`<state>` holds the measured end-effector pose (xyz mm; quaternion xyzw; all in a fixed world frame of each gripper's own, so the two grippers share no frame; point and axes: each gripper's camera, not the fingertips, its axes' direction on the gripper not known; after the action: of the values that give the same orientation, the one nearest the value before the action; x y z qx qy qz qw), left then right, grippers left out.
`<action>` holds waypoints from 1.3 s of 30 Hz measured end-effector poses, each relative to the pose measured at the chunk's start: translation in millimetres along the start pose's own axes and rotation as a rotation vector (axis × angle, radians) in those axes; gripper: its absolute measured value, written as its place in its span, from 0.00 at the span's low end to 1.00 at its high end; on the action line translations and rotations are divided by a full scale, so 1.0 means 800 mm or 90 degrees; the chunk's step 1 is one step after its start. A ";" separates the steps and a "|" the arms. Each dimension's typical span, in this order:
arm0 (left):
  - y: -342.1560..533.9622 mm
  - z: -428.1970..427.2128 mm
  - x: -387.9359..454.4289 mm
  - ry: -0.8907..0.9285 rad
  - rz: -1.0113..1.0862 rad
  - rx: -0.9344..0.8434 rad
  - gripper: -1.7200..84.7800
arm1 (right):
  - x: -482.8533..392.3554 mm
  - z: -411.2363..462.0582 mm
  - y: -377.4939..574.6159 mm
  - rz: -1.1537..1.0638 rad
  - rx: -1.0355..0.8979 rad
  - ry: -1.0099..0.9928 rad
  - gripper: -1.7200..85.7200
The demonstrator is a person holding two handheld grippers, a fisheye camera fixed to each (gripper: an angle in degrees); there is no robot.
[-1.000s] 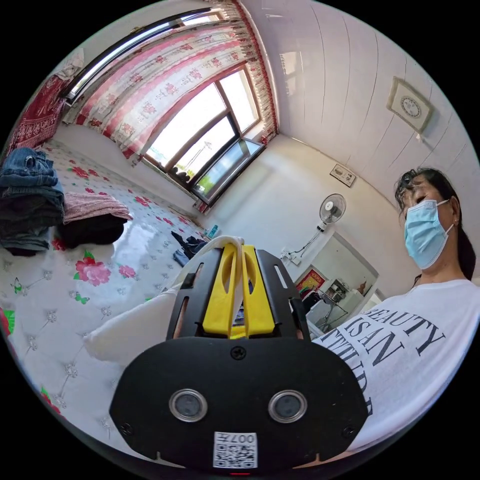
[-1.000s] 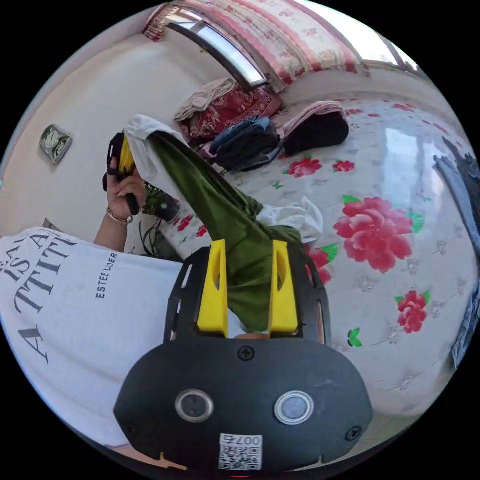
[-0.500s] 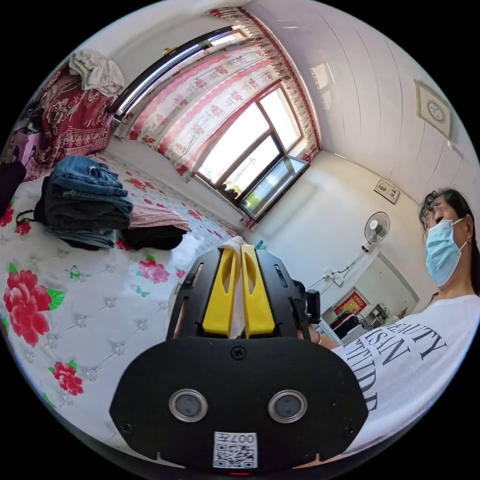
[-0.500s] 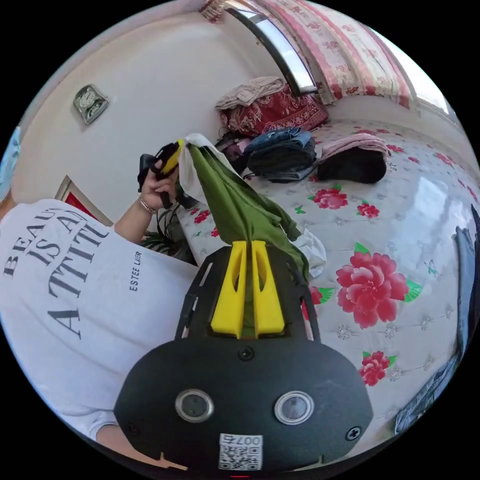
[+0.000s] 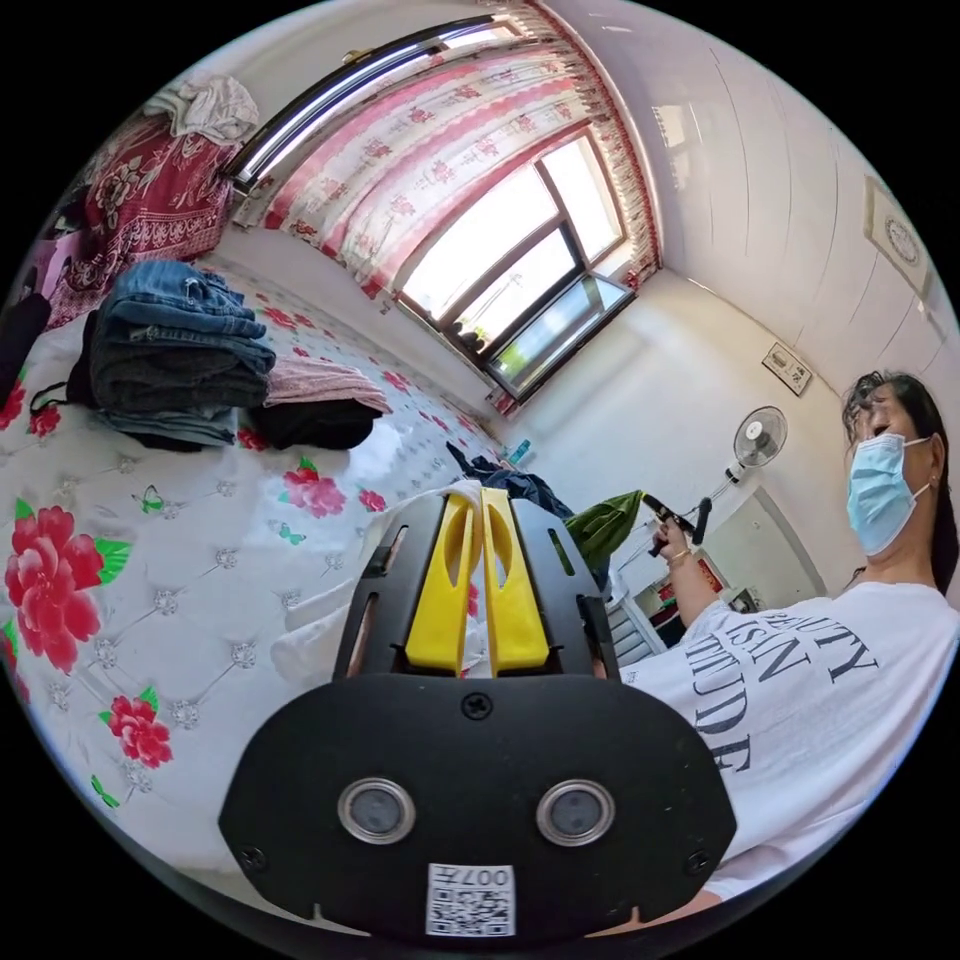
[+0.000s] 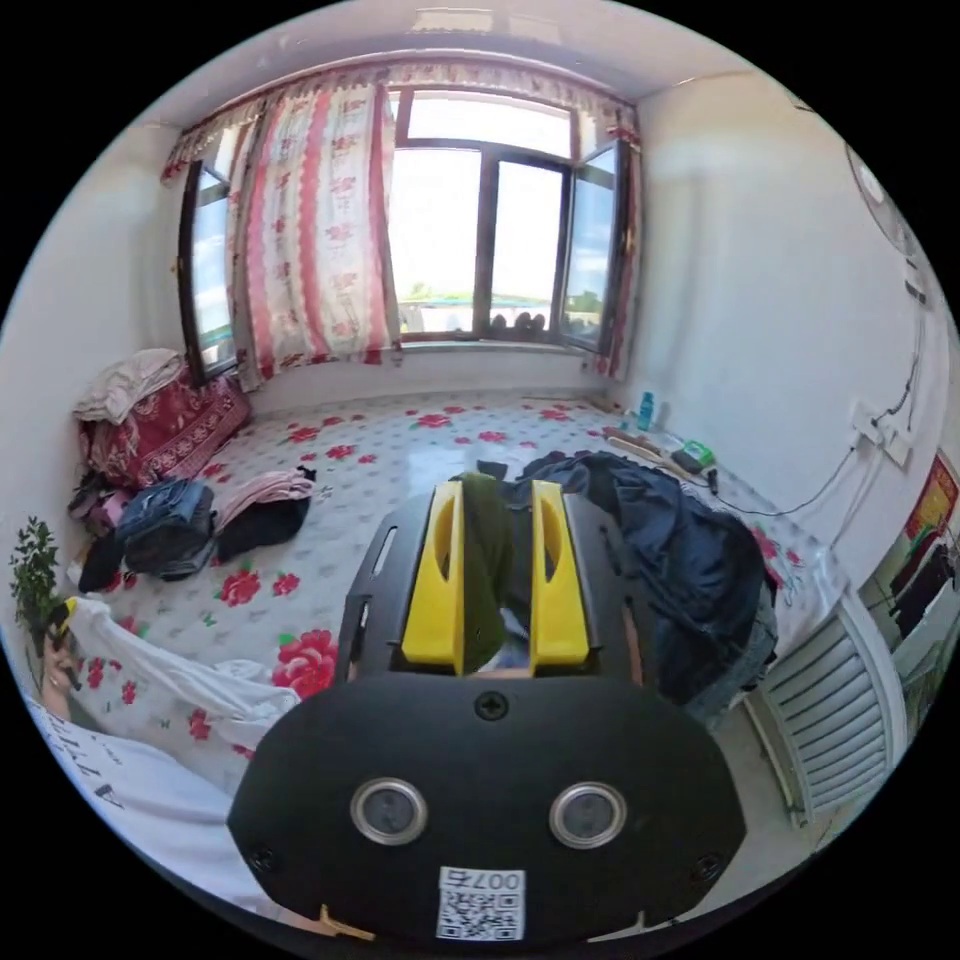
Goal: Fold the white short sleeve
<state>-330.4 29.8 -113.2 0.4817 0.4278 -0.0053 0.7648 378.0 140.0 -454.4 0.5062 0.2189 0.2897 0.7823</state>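
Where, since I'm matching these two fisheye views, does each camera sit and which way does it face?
Left gripper view: rides the left gripper, shut on the white fabric garment; looks across the white flowered bed cover towards the person's torso and the raised right gripper.
Right gripper view: rides the right gripper, green cloth between its jaws; faces the curtained window.
Shared: bed cover, window, folded stack of blue jeans.
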 end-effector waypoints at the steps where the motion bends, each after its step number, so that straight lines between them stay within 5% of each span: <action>1: -0.002 0.002 0.006 0.010 0.005 0.006 0.01 | 0.010 0.021 0.001 0.001 -0.048 -0.013 0.10; 11: -0.080 0.104 0.108 0.064 0.122 -0.009 0.01 | -0.258 0.251 0.301 -0.181 -0.327 -0.479 0.10; 14: -0.133 0.172 0.129 -0.016 0.150 -0.030 0.04 | -0.329 0.291 0.351 -0.220 -0.390 -0.494 0.10; 19: -0.151 0.288 0.063 -0.414 0.088 -0.144 0.17 | -0.378 0.330 0.374 -0.209 -0.430 -0.501 0.09; 30: 0.140 0.351 -0.052 -0.347 -0.146 -0.407 0.15 | -0.419 0.370 0.447 -0.252 -0.514 -0.446 0.04; 39: 0.244 0.397 0.000 -0.398 -0.036 -0.520 0.10 | -0.318 0.236 0.422 -0.182 -0.335 -0.508 0.02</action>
<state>-42.2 -100.7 83.8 0.1072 0.1590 -0.0024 0.9814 232.8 -49.2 -57.9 0.3279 -0.1108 0.0090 0.9381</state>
